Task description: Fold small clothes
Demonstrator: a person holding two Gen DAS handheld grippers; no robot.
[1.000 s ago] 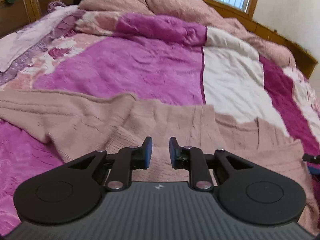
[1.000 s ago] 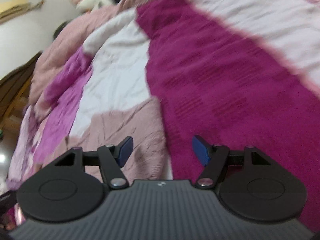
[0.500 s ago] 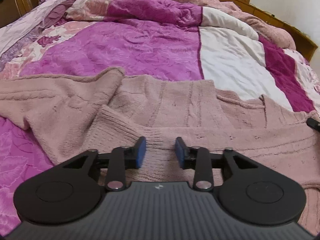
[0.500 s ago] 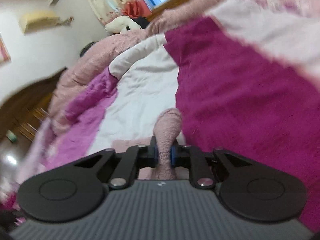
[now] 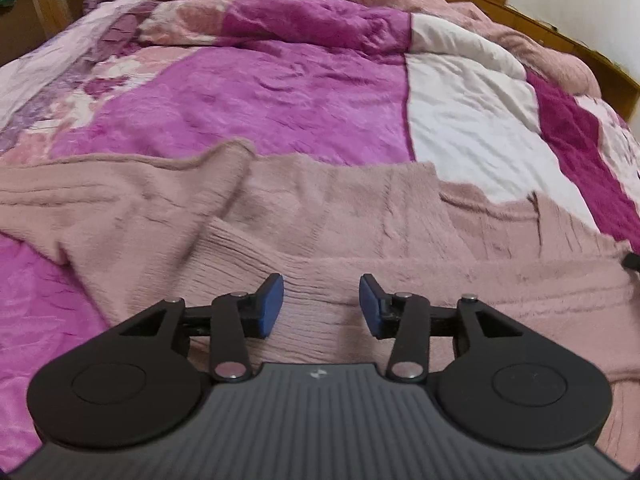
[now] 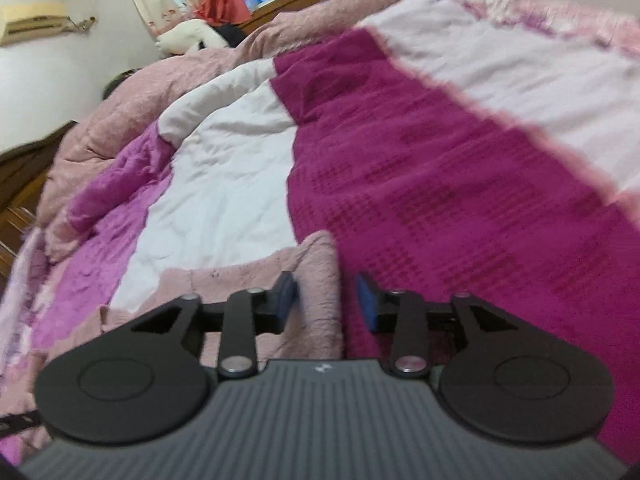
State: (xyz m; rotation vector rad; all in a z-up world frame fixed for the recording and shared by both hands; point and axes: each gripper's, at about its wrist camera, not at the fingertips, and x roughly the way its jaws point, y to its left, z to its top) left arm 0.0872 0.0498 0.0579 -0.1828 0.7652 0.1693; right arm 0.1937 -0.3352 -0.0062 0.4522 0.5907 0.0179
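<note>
While both fisheye views were read in turn, these entries applied.

Left wrist, surface: a bed quilt (image 5: 280,92) in magenta, white and floral panels lay under the work; wooden cabinets stood at upper left and a window at upper right.
Left wrist, task item: one dusty-pink knit sweater (image 5: 328,220) was spread across the quilt, its ribbed band directly beneath the tool.
Left wrist, tool: the left gripper (image 5: 321,305) stood with its jaws parted and opening; knit showed below the gap, and neither blue pad pressed it.
Left wrist, count: one sweater, two blue pads.
Left wrist, hidden: the sweater's near edge was covered by the tool body; a small dark part at the right edge could not be identified.

Right wrist, surface: the same quilt (image 6: 460,184) ran to a curtained window; an air conditioner (image 6: 34,22) hung on the wall.
Right wrist, task item: a raised fold of the sweater (image 6: 320,272) stood between the fingers.
Right wrist, tool: the right gripper (image 6: 326,300) was opening, pads clear of the fold.
Right wrist, hidden: blur obscured the far quilt.
</note>
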